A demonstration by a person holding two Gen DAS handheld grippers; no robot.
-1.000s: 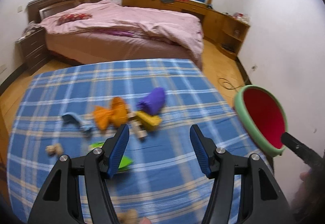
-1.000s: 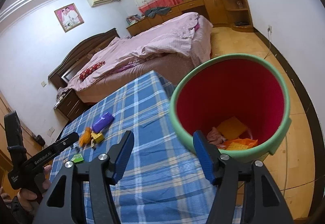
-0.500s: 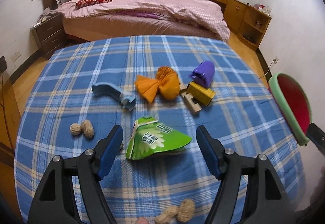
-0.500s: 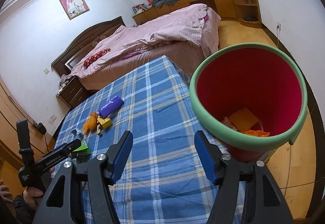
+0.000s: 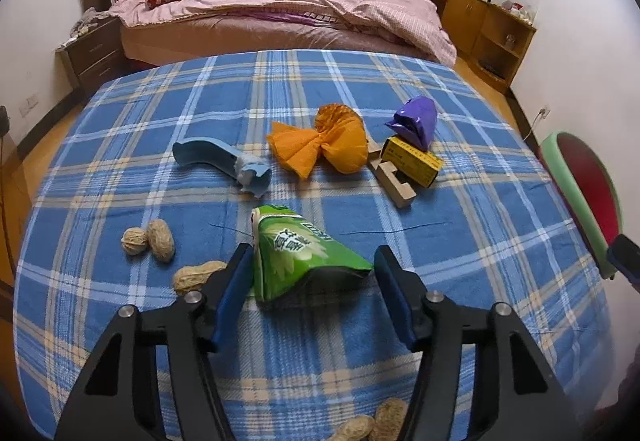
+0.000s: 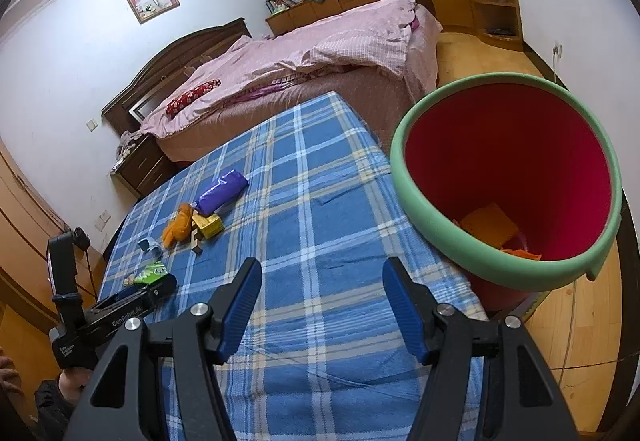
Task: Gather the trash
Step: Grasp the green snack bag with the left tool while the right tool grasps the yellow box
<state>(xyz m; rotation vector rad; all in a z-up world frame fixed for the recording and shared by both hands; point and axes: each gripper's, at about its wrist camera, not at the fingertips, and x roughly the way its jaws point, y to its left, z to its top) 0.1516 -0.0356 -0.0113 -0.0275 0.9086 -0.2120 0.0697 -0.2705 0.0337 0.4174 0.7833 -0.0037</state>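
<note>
A green snack bag (image 5: 298,255) lies on the blue plaid table (image 5: 360,89), its near end between the open fingers of my left gripper (image 5: 314,271). The bag also shows in the right wrist view (image 6: 150,273). Beyond it lie an orange wrapper (image 5: 320,149), a purple wrapper (image 5: 414,121), a yellow box (image 5: 412,161), a light blue wrapper (image 5: 220,161) and peanuts (image 5: 150,241). My right gripper (image 6: 322,291) is open and empty above the table's near right part, beside the red bin with a green rim (image 6: 508,177).
The bin stands off the table's right edge (image 5: 580,197) and holds orange and yellow scraps (image 6: 488,227). A wooden block (image 5: 394,183) lies by the yellow box. More peanuts (image 5: 372,427) lie near the front edge. A bed (image 5: 280,13) stands behind the table.
My left gripper has moved forward and down over the table until its fingers flank the green bag. My right gripper has drifted slightly, staying open beside the bin.
</note>
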